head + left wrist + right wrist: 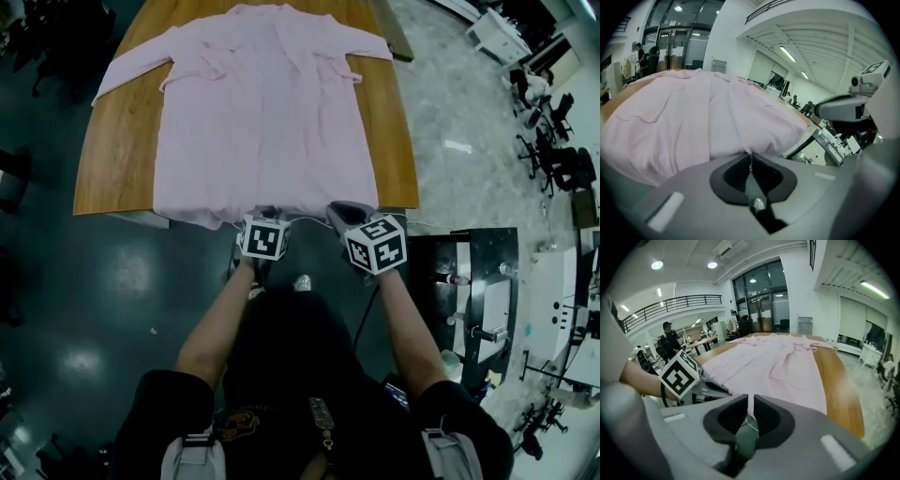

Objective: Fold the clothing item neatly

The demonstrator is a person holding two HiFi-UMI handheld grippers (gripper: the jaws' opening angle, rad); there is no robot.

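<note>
A pale pink garment (262, 112) lies spread flat, sleeves out, on a wooden table (112, 159). Both grippers sit side by side at its near hem, which hangs over the table's front edge. My left gripper (266, 214) is shut on the hem; in the left gripper view the cloth (693, 122) draws to a point between the pads of my left gripper (751, 157). My right gripper (336, 210) is shut on the hem a little to the right, and in the right gripper view a strip of pink cloth (773, 362) is pinched in its narrow gap (750, 401).
A dark, shiny floor surrounds the table. A black rack (469, 300) with bottles stands close at my right. Office chairs (553, 159) and white desks stand further right. People (670, 338) stand far off in the hall.
</note>
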